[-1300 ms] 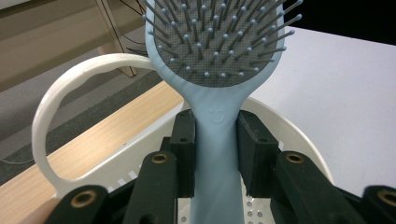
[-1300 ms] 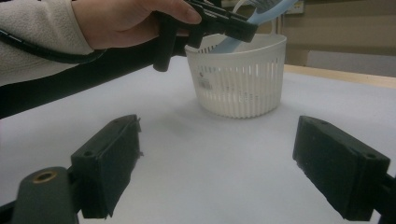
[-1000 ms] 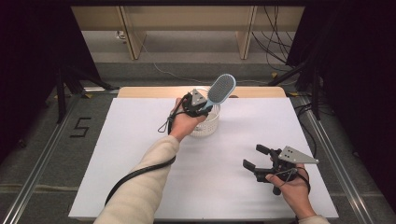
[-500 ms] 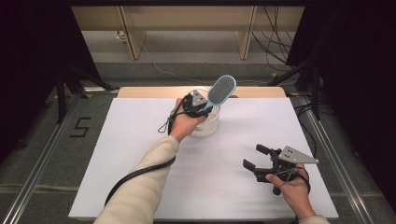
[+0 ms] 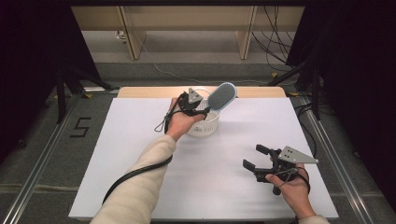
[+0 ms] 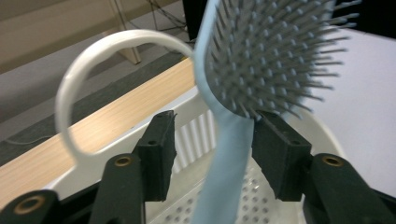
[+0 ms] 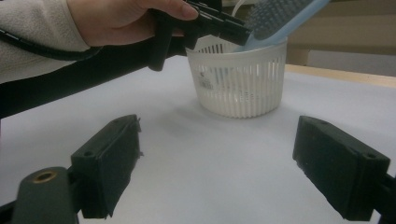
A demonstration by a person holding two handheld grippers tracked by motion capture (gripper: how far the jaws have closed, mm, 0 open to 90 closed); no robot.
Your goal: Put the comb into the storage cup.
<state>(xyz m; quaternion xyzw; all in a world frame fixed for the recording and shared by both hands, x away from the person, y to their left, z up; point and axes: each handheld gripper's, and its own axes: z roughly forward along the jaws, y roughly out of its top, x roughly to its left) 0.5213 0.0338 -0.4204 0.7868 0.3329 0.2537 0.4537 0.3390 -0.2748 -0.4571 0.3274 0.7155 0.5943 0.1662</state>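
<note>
Half the hairbrush handle hidden

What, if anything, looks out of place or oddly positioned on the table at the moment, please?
The blue hairbrush stands tilted in the white basket, its bristled head poking out well past the rim. The left gripper has just opened its jaws around the handle; one jaw stands clear. Nothing looks spilled or damaged.

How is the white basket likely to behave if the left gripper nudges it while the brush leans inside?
The basket is thin, slotted plastic, so probably light and apt to slide on the smooth table. The hairbrush leans over its rim, head high, which may tip it. The left gripper has just been opening, handle between its jaws.
</note>
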